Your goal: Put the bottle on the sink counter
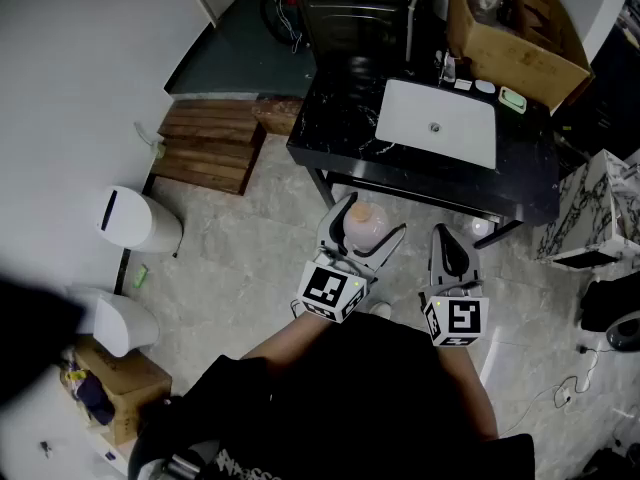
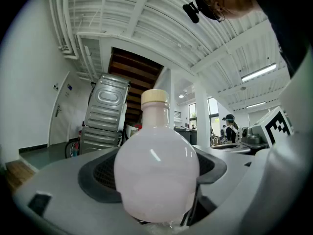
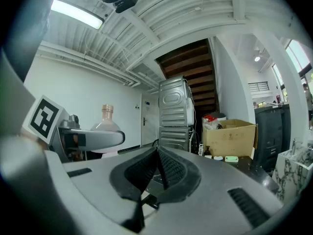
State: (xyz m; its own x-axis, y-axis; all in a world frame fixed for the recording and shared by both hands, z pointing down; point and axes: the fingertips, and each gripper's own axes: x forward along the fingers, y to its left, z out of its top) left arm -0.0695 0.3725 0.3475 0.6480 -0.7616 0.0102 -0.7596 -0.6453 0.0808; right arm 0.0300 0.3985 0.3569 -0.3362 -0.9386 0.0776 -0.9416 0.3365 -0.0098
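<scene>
A round pale pink bottle [image 2: 156, 170] with a cream cap stands upright between the jaws of my left gripper [image 1: 363, 236], which is shut on its wide belly. In the head view the bottle [image 1: 364, 224] hangs over the floor, just in front of the black sink counter [image 1: 340, 133]. My right gripper [image 1: 449, 250] is beside it on the right, shut with its pads together and nothing between them. From the right gripper view the bottle [image 3: 104, 125] shows at the left, behind the left gripper's jaw.
The counter holds a white basin [image 1: 440, 120], a cardboard box [image 1: 515, 30] at its far right and small items [image 1: 512, 98] behind the basin. A metal appliance [image 1: 355, 10] stands behind the counter. White bins [image 1: 135, 220] and wooden steps [image 1: 210, 145] are at the left, a marbled box [image 1: 600, 213] at the right.
</scene>
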